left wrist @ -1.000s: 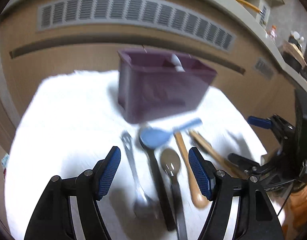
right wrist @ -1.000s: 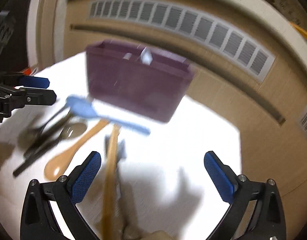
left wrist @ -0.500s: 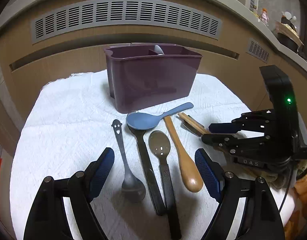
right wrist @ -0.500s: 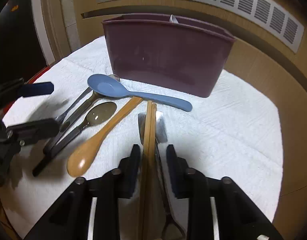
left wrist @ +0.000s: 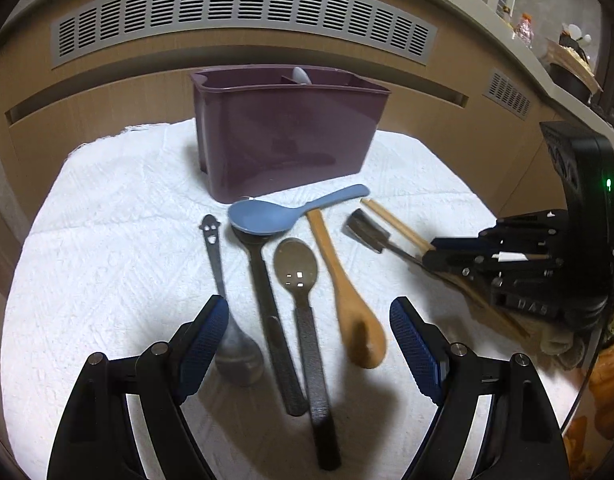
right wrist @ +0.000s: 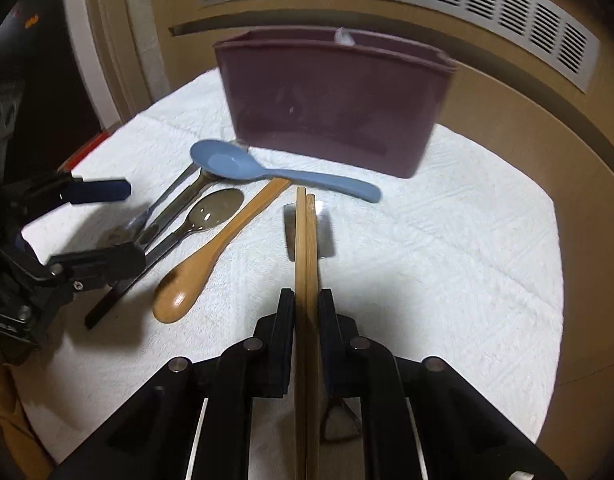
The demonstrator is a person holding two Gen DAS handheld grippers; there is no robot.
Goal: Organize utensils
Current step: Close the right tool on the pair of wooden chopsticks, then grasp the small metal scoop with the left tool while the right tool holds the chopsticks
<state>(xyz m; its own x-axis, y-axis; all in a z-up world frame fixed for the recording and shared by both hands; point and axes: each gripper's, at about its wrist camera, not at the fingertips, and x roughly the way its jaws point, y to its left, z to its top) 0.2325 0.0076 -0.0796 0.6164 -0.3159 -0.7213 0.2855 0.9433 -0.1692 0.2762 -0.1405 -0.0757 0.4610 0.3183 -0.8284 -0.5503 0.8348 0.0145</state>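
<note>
Where the right gripper [right wrist: 305, 312] had stood wide open a second earlier, its jaws were closing, pads pressing on the 2 wooden chopsticks [right wrist: 305, 236] above the white towel [right wrist: 427, 248]. The left gripper [left wrist: 309, 344] hung open over the spoons [left wrist: 297, 270]. Next probably came the purple caddy [right wrist: 331, 104].

Left hand-held gripper [left wrist: 309, 340] hovers open over spoons [left wrist: 295, 268] on the white cloth [left wrist: 107, 248]; purple caddy [left wrist: 287, 140] stands behind; right hand-held gripper [left wrist: 439, 254] pinches chopsticks [left wrist: 395, 224].

Two close, downward-tilted wrist views, both facing the purple caddy [left wrist: 291, 136].
</note>
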